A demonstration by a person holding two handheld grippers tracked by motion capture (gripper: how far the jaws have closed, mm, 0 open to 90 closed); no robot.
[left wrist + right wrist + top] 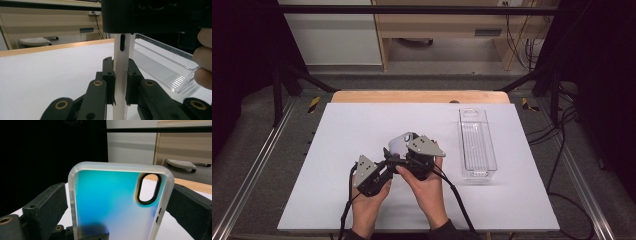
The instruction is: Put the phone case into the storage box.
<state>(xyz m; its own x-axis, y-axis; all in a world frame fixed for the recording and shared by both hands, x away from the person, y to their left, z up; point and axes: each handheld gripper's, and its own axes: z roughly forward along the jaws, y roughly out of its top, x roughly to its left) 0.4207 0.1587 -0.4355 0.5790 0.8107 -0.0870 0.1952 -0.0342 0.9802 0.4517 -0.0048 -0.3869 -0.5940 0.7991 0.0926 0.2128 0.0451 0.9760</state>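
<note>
1. Translucent white phone case with a blue-tinted back and black-ringed oval camera cutout [117, 202] is held up above the near-middle of the table, between both grippers; in the high view it shows as a pale shape [401, 142] just beyond the hands
2. Left gripper [121, 82] has jaws narrow, clamped on the case's thin edge, pads pressing both faces
3. Right gripper [117, 220] has jaws wide, one on each long side of the case; right pad looks to touch the rim, left pad stands just off it, so no firm grip is visible
4. Clear ribbed plastic rectangular tray [477, 145] lies right of the hands, near but apart, long side running near to far; nothing lies between
5. White tabletop sheet [362, 125] over a wooden board edge [419, 96] at the far side
6. Beyond: grey floor, light wood furniture, dark frame bars, cables at the far right
</note>
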